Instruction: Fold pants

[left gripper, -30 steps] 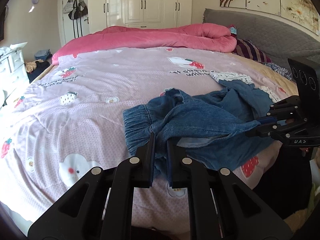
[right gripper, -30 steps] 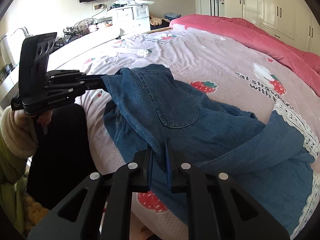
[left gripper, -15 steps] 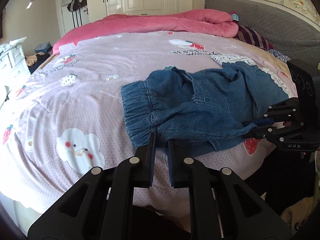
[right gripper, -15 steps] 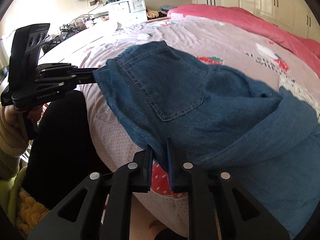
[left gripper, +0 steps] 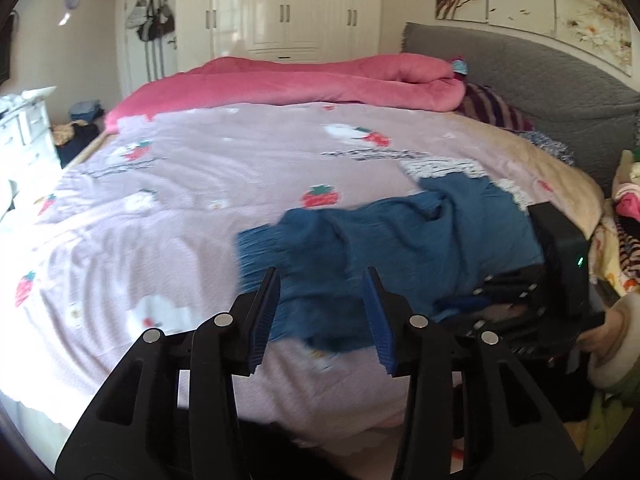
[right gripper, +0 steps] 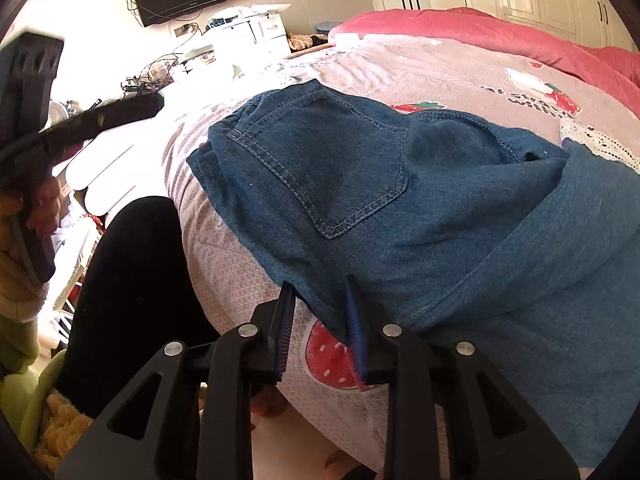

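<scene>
The blue denim pants [right gripper: 360, 184] lie doubled near the pink strawberry-print bedspread's [left gripper: 180, 208] front edge. Left gripper [left gripper: 324, 316] and right gripper [right gripper: 320, 332] are opening, releasing the fold (pads clear of cloth); next, regrip for another fold.

text: dark lettering printed on the bedsheet [right gripper: 532, 98] beside a strawberry print | legibility: partly cut off and blurred, only "with" can be made out | other readable labels: none found

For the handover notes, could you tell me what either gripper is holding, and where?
Nothing: the left gripper and right gripper are opening, pads off the denim pants.
</scene>
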Available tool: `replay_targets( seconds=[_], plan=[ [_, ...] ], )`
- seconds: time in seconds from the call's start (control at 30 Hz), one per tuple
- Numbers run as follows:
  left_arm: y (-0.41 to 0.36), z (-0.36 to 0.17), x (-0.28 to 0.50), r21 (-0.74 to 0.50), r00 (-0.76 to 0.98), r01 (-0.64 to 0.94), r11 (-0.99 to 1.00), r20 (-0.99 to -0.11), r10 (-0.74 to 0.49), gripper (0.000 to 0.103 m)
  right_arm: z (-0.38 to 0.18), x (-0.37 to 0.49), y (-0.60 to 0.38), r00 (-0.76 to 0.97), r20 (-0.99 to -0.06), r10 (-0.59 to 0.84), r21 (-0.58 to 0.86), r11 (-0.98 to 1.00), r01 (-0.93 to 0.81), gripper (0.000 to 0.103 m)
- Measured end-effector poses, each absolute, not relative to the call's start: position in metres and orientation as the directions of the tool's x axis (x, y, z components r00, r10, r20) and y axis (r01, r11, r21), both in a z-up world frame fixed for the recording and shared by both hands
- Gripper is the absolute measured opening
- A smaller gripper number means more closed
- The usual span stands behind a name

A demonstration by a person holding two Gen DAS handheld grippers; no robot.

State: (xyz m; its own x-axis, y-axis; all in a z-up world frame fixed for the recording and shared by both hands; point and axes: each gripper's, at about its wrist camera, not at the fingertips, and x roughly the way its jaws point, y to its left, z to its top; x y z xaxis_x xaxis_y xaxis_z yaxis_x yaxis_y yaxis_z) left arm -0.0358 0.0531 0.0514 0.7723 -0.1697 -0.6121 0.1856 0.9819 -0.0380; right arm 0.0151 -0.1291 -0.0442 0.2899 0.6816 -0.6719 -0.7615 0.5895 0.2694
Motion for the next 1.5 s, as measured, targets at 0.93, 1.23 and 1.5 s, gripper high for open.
replay_targets(
  seconds=[0.93,1.23,1.5],
  plan=[
    [0.020,-0.034,0.010,0.000,0.687,0.208,0.978,-0.711,-0.146,0.033,-0.036,0.055,-0.156,0.387,-0.703,0.597,0.295,0.740,-0.605,0.062],
    [0.006,0.013,-0.011,-0.064,0.758,0.263,0.963,-0.604,-0.247,0.063,0.018,0.062,-0.219,0.475,-0.598,0.646,0.389,0.751,-0.533,0.072],
    [-0.048,0.020,0.021,-0.227,0.626,0.418,0.880,-0.629,-0.460,0.070,0.040,0.107,-0.264,0.563,-0.634,0.530,0.323,0.843,-0.431,0.082]
  ],
)
